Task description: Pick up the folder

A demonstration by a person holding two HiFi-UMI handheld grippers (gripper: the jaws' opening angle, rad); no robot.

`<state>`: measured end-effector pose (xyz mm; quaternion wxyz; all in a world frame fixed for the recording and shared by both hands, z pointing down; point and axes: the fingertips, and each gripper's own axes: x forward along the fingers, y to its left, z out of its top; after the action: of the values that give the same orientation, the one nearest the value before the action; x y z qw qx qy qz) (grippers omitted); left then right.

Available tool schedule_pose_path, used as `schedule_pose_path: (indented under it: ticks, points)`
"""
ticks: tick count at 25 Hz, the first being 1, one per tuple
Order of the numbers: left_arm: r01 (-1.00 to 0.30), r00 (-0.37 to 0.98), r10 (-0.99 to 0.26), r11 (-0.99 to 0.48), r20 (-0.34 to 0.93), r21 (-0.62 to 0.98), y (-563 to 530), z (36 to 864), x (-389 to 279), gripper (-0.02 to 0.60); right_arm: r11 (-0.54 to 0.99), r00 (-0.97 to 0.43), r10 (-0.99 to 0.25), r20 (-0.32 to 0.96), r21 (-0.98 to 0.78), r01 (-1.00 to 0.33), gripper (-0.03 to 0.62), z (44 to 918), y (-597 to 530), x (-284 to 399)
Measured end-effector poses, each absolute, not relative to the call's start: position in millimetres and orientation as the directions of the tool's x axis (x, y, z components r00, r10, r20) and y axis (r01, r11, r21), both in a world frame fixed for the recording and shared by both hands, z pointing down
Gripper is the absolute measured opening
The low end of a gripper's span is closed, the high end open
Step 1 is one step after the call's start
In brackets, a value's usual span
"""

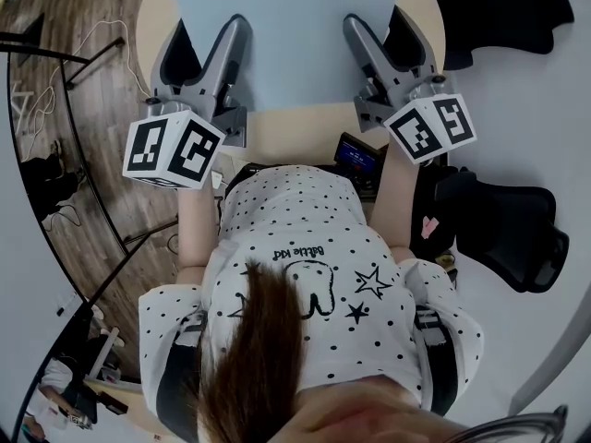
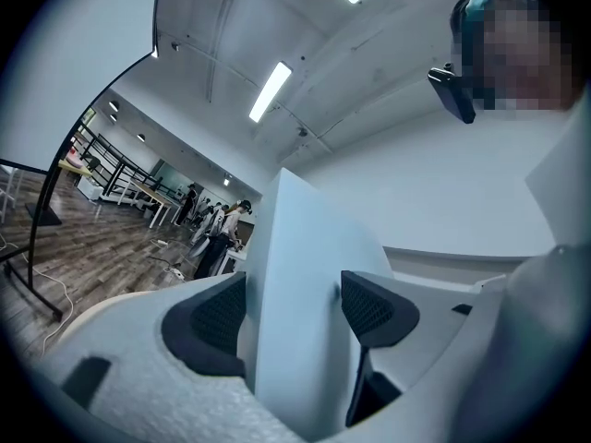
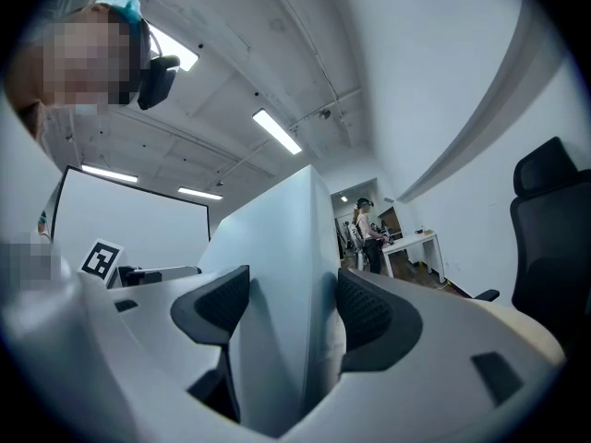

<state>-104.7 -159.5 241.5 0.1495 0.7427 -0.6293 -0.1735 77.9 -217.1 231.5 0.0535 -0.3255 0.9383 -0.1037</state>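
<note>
A pale blue folder (image 1: 282, 35) is held up in front of me, lifted off the table, filling the top middle of the head view. My left gripper (image 1: 199, 58) is shut on its left edge and my right gripper (image 1: 392, 49) is shut on its right edge. In the left gripper view the folder (image 2: 300, 247) stands upright between the black pads (image 2: 374, 307), which press on both faces. The right gripper view shows the folder (image 3: 277, 247) pinched the same way between its pads (image 3: 369, 312). The folder's far end is out of view.
A light wooden table (image 1: 295, 132) lies below the folder, with a small dark device (image 1: 358, 158) at its near edge. Two black chairs (image 1: 508, 229) (image 1: 499, 7) stand on the right. Black rails (image 1: 83, 146) and wood floor lie to the left. People (image 2: 217, 233) stand far off.
</note>
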Motion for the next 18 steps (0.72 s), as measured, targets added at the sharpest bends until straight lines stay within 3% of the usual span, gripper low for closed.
schedule_pose_path:
  ticks: [18]
  points:
    - [-0.883,0.152,-0.982,-0.185,-0.109,0.431,-140.9,218.4,-91.0,0.318,0.773,-0.774,-0.626,-0.094,-0.206,-0.6,0.29,206.8,-198.3,93.3]
